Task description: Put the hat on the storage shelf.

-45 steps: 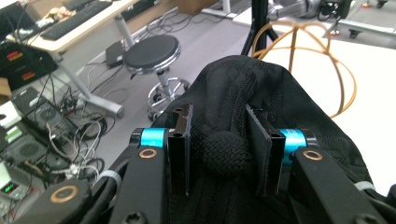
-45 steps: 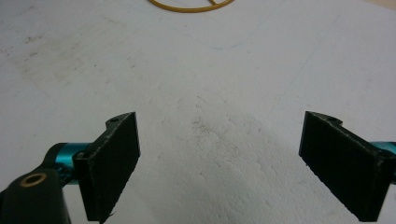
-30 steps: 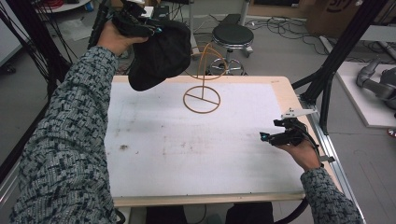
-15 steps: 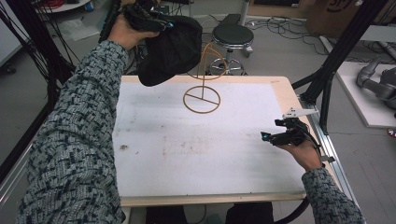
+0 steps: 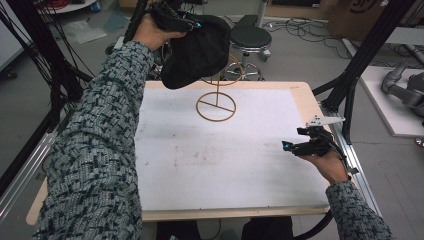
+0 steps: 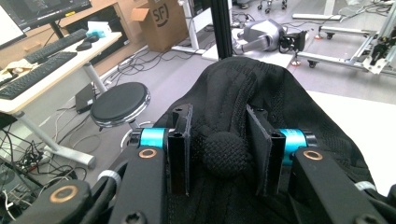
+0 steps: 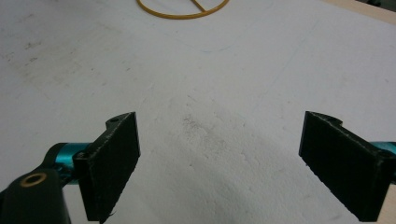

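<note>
The left gripper (image 6: pixel 219 154) is raised high over the far left corner of the table, its two black jaws pinched on the knitted top of a black cap (image 5: pixel 197 50); a small round button (image 6: pixel 225 154) of the fabric sits squeezed between them in the left gripper view. The cap hangs down from that grip, clear of the table, just above and to the left of a wooden stand (image 5: pixel 216 106) whose ring base rests on the white mat (image 5: pixel 225 165); the stand's upright is partly hidden behind the cap.

The right gripper (image 5: pixel 290 146) is held low near the table's right edge, well apart from the cap and stand. Its jaws are spread wide with only bare mat between them.

Behind the table stands a round black stool (image 5: pixel 252 37), cables across the floor.
</note>
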The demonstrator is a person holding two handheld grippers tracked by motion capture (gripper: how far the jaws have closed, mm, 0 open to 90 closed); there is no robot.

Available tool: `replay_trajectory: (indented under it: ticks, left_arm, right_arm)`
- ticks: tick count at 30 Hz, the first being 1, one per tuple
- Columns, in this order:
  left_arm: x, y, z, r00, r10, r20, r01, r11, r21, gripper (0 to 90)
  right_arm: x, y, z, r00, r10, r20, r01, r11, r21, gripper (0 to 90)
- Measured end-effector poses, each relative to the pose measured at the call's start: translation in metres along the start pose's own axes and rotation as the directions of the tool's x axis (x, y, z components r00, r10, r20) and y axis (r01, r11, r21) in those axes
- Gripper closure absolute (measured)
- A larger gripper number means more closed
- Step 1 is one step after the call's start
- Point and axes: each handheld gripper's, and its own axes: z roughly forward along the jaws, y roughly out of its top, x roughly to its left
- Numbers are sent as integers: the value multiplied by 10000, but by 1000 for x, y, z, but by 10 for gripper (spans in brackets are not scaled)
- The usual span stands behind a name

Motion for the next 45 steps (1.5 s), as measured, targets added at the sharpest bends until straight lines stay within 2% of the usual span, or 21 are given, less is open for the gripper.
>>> replay_trajectory:
  ticks: [8,18,31,45]
  left_arm:
    - [-4,0,19,10000,35,-84,-33,9998,180,641]
    - [-9,-12,34,9999,-40,-148,45,9993,381,634]
    - [-18,-18,54,9998,79,159,-92,9967,808,628]
    - [-18,-26,62,9999,105,73,-114,9902,1390,615]
  right_arm:
    - [-3,-3,-6,9999,25,97,-24,10000,-50,122]
    - [-3,-6,-7,10000,36,63,-36,10000,-63,122]
    - [-3,-8,-7,9999,106,60,-105,9999,-47,122]
    - [-3,-8,-7,9999,163,24,-163,9998,-124,122]
